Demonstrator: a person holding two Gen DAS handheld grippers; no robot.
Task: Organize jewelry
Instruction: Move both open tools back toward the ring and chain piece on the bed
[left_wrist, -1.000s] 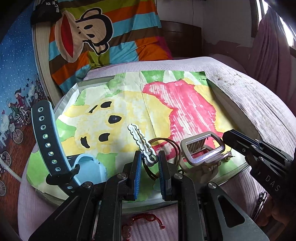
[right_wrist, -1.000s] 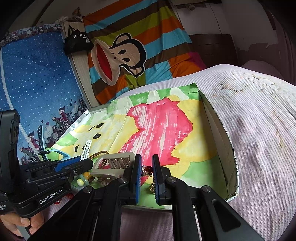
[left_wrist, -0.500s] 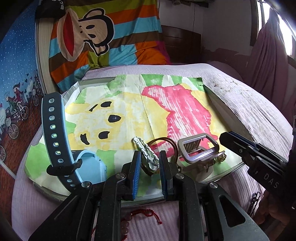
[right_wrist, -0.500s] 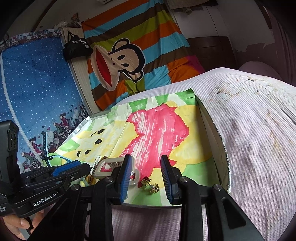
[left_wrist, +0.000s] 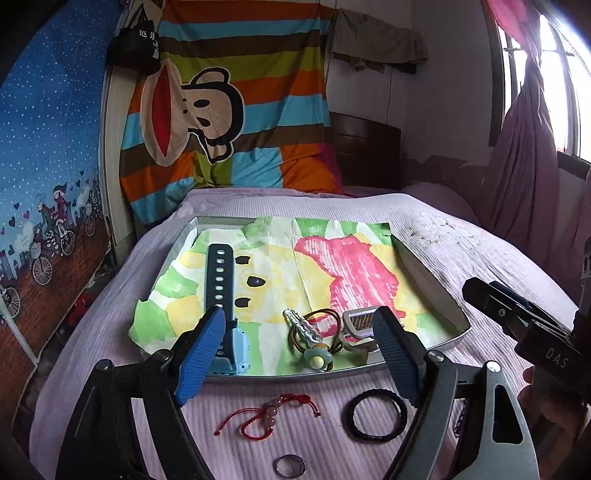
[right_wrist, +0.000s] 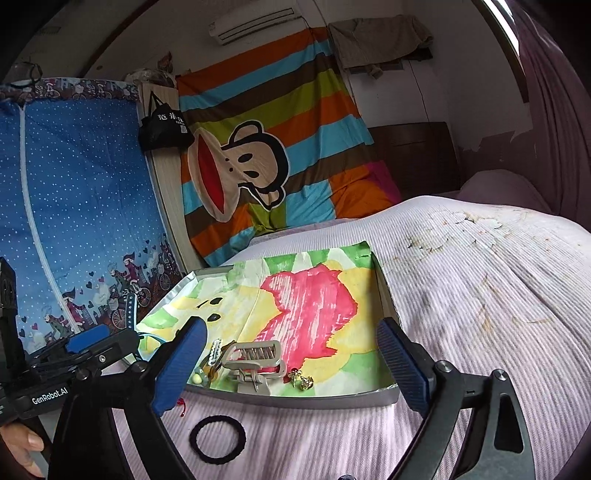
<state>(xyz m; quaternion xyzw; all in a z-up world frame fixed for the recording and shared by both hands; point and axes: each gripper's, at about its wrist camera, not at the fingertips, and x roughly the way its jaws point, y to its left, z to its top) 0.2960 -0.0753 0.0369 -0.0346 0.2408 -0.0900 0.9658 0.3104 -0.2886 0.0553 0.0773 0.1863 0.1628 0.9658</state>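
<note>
In the left wrist view, the far half of the tray (left_wrist: 436, 291) is left bare, its painted lining uncovered from mid-frame to the back rim. The near half is crowded: a watch strap (left_wrist: 220, 280) at centre left, then a white hair clip (left_wrist: 301, 325), brown hair ties (left_wrist: 321, 332) and a grey claw clip (left_wrist: 360, 325) packed together at centre. On the bedspread (left_wrist: 461, 240) below the tray, passage is narrowed by a red bracelet (left_wrist: 269, 413), a black hair tie (left_wrist: 378, 410) and a ring (left_wrist: 290, 465). The right of the frame is left open.
</note>
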